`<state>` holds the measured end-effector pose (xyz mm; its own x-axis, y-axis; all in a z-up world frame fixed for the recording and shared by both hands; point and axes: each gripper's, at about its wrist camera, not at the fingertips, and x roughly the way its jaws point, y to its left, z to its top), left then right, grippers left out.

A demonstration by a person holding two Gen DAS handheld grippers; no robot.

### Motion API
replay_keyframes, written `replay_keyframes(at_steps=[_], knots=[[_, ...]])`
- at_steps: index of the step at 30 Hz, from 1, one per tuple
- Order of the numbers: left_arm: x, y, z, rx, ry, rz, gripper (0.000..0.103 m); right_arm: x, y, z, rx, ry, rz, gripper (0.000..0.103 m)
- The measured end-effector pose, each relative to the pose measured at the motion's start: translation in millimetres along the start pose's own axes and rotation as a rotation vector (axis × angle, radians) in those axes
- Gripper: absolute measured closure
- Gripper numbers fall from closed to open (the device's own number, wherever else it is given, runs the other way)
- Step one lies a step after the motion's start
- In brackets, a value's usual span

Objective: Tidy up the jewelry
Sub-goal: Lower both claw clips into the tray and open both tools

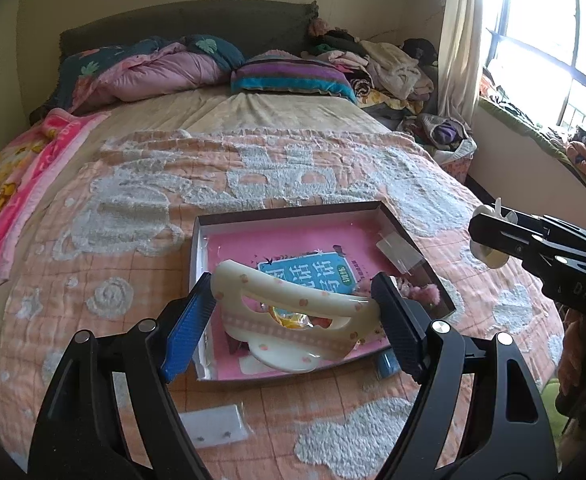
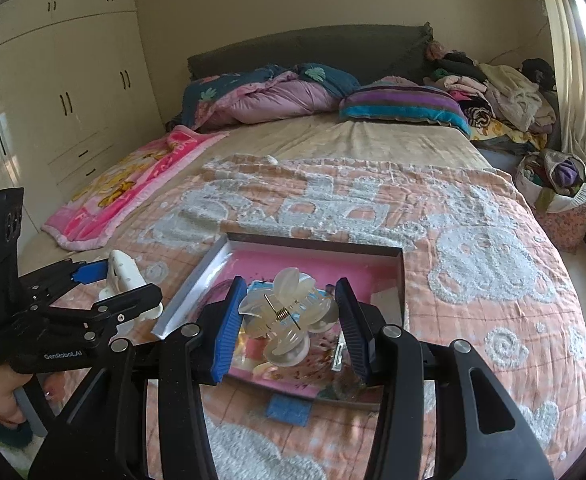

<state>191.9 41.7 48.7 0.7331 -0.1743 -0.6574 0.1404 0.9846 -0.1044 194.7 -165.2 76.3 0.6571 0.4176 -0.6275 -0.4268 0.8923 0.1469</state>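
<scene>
Left tool grips cream clip, held above near part of box on bed. Right tool grips clear claw clip between blue pads, over pink-lined box interior. Small blue item on quilt just beside box front edge.

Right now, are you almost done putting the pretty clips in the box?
Partway. The box on the bed already holds small pieces. The left tongs grip a cream hair clip and the right tongs a clear claw clip, both above the box. A small card lies outside.
</scene>
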Motion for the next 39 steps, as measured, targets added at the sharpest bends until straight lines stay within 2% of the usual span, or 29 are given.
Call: replay_keyframes(at_steps=[8,10,19,33,39], knots=[[41,-2,-3,0.005,0.062,-0.003,0.032,44,-22,-12,0.034,0.086,-0.035,0.058],[49,-1,-4,0.003,0.073,-0.006,0.039,53,-27,-17,0.044,0.105,-0.043,0.058],[81,-2,-9,-0.008,0.128,-0.016,0.044,81,-38,-33,0.060,0.158,-0.052,0.058],[90,-3,-11,-0.005,0.151,-0.012,0.044,101,-41,-47,0.080,0.221,-0.054,0.056],[89,-3,-11,-0.004,0.149,-0.012,0.044,92,-40,-45,0.082,0.199,-0.060,0.045]])
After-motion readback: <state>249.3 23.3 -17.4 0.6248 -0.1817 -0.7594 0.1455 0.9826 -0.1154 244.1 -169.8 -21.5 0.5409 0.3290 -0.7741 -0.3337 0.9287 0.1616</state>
